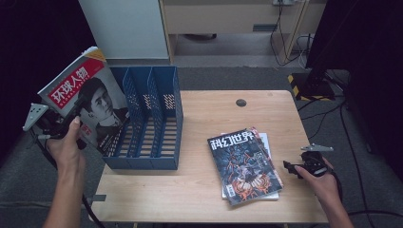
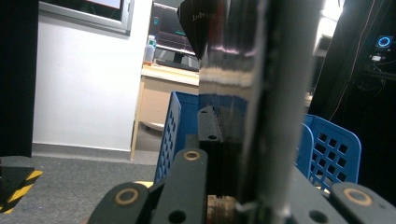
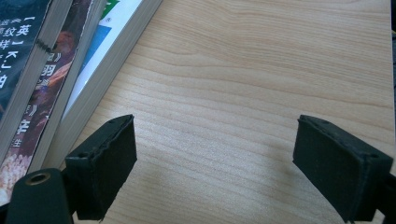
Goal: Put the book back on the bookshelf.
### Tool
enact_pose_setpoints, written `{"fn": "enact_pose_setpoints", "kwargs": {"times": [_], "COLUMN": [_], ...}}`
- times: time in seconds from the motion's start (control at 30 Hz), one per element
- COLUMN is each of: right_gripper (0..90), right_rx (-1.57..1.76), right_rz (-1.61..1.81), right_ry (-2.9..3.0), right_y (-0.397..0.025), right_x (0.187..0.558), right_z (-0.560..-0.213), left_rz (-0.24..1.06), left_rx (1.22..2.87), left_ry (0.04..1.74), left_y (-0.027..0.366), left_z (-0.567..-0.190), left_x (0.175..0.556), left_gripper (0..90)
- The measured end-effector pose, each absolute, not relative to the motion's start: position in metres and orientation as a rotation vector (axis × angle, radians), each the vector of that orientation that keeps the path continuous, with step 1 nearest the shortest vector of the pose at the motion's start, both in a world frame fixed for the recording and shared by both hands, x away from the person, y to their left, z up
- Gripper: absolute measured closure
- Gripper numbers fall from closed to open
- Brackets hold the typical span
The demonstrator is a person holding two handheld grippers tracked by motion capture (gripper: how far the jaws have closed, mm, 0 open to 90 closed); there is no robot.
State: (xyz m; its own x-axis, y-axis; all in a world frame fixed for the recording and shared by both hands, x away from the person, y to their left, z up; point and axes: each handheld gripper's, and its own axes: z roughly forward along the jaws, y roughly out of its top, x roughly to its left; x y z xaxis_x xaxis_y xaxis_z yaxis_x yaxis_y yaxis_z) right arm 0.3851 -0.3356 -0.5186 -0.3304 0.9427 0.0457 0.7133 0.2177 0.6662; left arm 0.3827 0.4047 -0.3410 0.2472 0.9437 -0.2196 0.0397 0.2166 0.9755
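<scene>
While left gripper (image 1: 76, 114) clamps magazine (image 1: 88, 97), its cover blocks blue rack (image 2: 334, 144).

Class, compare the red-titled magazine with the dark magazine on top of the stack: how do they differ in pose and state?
The red-titled magazine is lifted, tilted beside the blue rack, clamped in the left gripper. The dark magazine lies flat on the stack, untouched; the right gripper is open beside it. Both face up.

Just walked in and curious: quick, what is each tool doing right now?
Left tool: shut on the red-titled magazine, held up beside the blue file rack.
Right tool: open, holding nothing, over the table beside the magazine stack.
</scene>
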Motion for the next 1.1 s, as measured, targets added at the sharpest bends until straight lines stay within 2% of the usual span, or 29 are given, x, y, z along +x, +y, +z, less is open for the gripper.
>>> {"fn": "enact_pose_setpoints", "kwargs": {"times": [1.1], "right_gripper": [14.1], "right_rx": [1.542], "right_rz": [0.836], "right_ry": [2.138], "right_y": [-0.336], "right_x": [0.385], "right_z": [-0.522], "left_rz": [0.882], "left_rx": [1.172], "left_ry": [1.138], "left_y": [0.395], "left_z": [-0.37], "left_x": [0.405], "left_gripper": [86.6]}}
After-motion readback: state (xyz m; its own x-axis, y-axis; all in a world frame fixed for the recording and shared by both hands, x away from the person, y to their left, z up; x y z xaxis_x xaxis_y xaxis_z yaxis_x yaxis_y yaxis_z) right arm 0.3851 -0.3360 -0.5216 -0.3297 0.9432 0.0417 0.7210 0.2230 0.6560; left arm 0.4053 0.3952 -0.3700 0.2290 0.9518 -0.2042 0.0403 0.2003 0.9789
